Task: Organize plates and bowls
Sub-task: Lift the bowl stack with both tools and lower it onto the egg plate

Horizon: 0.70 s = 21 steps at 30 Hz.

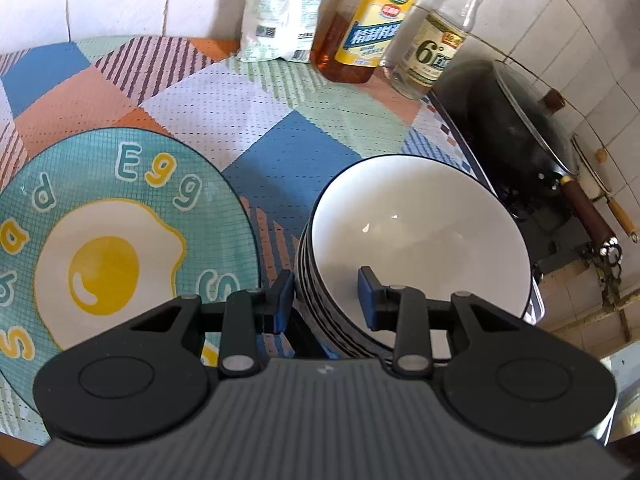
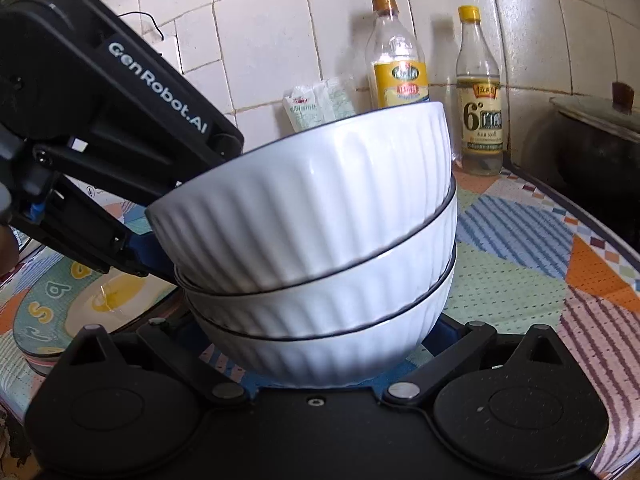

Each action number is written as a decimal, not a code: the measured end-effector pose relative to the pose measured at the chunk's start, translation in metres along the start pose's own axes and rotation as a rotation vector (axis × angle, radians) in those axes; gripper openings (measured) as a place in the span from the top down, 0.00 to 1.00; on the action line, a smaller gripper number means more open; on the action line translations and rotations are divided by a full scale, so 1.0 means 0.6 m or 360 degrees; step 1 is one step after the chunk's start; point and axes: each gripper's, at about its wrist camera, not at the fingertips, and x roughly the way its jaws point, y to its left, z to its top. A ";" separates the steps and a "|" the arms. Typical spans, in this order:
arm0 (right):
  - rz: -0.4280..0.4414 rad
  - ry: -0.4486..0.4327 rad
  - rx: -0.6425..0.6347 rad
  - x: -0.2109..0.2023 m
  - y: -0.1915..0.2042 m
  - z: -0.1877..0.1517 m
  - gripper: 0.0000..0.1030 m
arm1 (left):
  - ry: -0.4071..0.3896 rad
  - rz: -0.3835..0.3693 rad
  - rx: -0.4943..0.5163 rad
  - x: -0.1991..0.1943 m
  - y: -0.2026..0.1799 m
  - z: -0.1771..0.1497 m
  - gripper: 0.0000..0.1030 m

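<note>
A stack of white ribbed bowls (image 2: 320, 240) with thin dark rims stands on the worktop (image 1: 256, 120), which is covered by a patchwork-patterned mat. From the side, the right wrist view shows three bowls nested one in another, the top one tilted so that its rim rises toward the tiled wall. The top bowl (image 1: 416, 240) is white inside and holds nothing.

The left tongs (image 1: 328, 300) straddle the near rim of the top bowl: one blue pad (image 1: 370, 300) sits inside the bowl and the other lies outside against the stacked rims. The jaws are narrowed around that wall, though actual contact on both sides cannot be made out. The right tongs (image 2: 320, 344) are set wide on either side of the bottom bowl's base; the bowl hides the fingertips, so whether they touch it cannot be told.

Just beside the bowl stack, on the left tongs' side, lies a teal plate (image 1: 120, 240) printed with a fried egg and the letters "Egg"; the plate carries nothing.

Behind the stack, against the wall, stand a white packet (image 1: 276, 12), a yellow-labelled oil bottle (image 1: 368, 28) with amber liquid low in it, and a clear vinegar bottle (image 1: 436, 40) marked "6°", partly filled with pale liquid. Past the bowls, off the mat's edge, a black wok (image 1: 516, 128) sits with its lid on.
</note>
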 end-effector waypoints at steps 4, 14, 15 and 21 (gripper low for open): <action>-0.0006 -0.0004 -0.0012 -0.019 0.005 0.010 0.00 | -0.0001 -0.0027 0.0014 -0.023 -0.007 0.000 0.68; 0.0016 -0.0035 -0.0166 -0.074 0.042 0.051 0.00 | -0.0027 -0.0077 0.0067 -0.109 0.000 0.004 0.68; 0.0020 -0.0047 -0.0173 -0.079 0.048 0.056 0.00 | -0.0044 -0.0073 0.0077 -0.119 0.003 0.004 0.68; 0.0102 -0.0093 -0.0171 -0.084 0.085 0.074 0.00 | -0.0129 0.0000 0.0080 -0.165 0.036 0.001 0.68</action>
